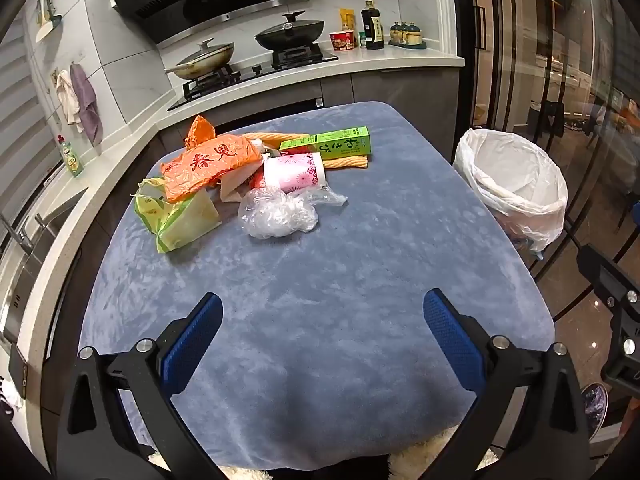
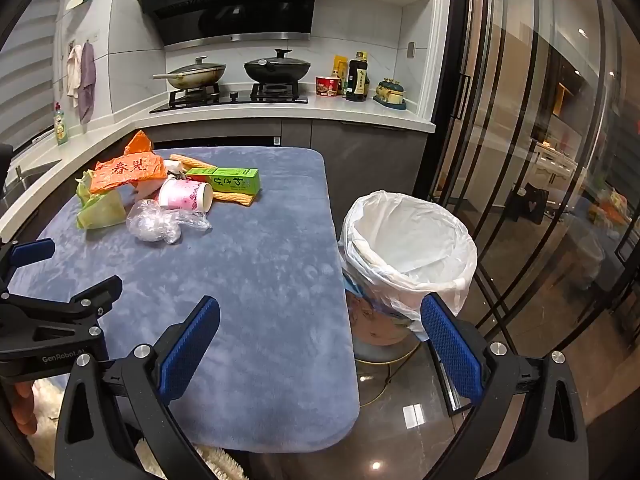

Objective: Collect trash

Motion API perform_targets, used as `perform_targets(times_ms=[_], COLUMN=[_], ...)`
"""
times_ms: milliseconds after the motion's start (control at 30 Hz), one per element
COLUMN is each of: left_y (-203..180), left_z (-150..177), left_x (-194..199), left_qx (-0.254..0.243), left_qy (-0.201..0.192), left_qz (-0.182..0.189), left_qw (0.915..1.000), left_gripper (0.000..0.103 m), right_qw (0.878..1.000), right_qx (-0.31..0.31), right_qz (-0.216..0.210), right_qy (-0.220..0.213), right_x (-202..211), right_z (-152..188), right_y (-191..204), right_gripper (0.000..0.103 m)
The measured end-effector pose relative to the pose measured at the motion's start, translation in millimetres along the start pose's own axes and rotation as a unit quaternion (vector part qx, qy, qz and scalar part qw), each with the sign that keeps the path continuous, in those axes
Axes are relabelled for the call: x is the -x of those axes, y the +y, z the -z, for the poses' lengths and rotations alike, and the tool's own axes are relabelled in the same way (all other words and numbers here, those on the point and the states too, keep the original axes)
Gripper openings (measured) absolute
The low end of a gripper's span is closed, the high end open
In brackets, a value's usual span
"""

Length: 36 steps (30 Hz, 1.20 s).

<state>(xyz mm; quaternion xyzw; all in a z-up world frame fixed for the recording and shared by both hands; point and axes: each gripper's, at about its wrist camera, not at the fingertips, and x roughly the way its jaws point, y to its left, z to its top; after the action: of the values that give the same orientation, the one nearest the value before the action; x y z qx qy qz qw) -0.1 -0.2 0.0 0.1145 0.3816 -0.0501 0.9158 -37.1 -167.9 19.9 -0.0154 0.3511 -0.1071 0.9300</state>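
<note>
A pile of trash lies at the far left of the blue-covered table (image 1: 320, 264): an orange bag (image 1: 208, 164), a yellow-green bag (image 1: 180, 216), a crumpled clear plastic bag (image 1: 276, 212), a pink paper cup (image 1: 296, 172) on its side, a green box (image 1: 328, 144) and a yellow twisted strip (image 1: 348, 163). The pile also shows in the right wrist view, with the clear bag (image 2: 160, 222) nearest. My left gripper (image 1: 322, 312) is open and empty over the near table. My right gripper (image 2: 320, 314) is open and empty at the table's right edge, near the white-lined trash bin (image 2: 408, 248).
The bin (image 1: 516, 184) stands on the floor right of the table. A kitchen counter (image 2: 280, 114) with a stove, two pans, bottles and a red cup runs behind. A sink (image 1: 32, 240) is at left. Glass sliding doors (image 2: 520, 160) are at right.
</note>
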Motion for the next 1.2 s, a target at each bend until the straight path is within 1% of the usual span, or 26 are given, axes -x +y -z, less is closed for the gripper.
perform_targets(times_ms=[267, 300, 400, 1200], left_y=[-0.8, 7.8, 12.0, 12.5], left_z=[0.5, -0.9, 0.0, -2.8], left_x=[1.9, 0.1, 1.9, 1.5], left_qx=[0.001, 0.004, 0.006, 0.01], left_qy=[0.0, 0.0, 0.002, 0.001], left_qz=[0.003, -0.002, -0.004, -0.006], left_qw=[1.0, 1.0, 1.0, 0.9999], left_gripper=[0.096, 0.096, 0.096, 0.096], right_qw=[1.0, 1.0, 1.0, 1.0], right_qx=[0.0, 0.0, 0.0, 0.002], right_qz=[-0.001, -0.001, -0.001, 0.001], right_qy=[-0.001, -0.002, -0.001, -0.002], right_x=[0.6, 0.7, 0.7, 2.8], right_z=[0.2, 0.2, 0.1, -1.3], right_y=[-0.5, -0.3, -0.1, 0.5], right_gripper=[0.096, 0.096, 0.096, 0.096])
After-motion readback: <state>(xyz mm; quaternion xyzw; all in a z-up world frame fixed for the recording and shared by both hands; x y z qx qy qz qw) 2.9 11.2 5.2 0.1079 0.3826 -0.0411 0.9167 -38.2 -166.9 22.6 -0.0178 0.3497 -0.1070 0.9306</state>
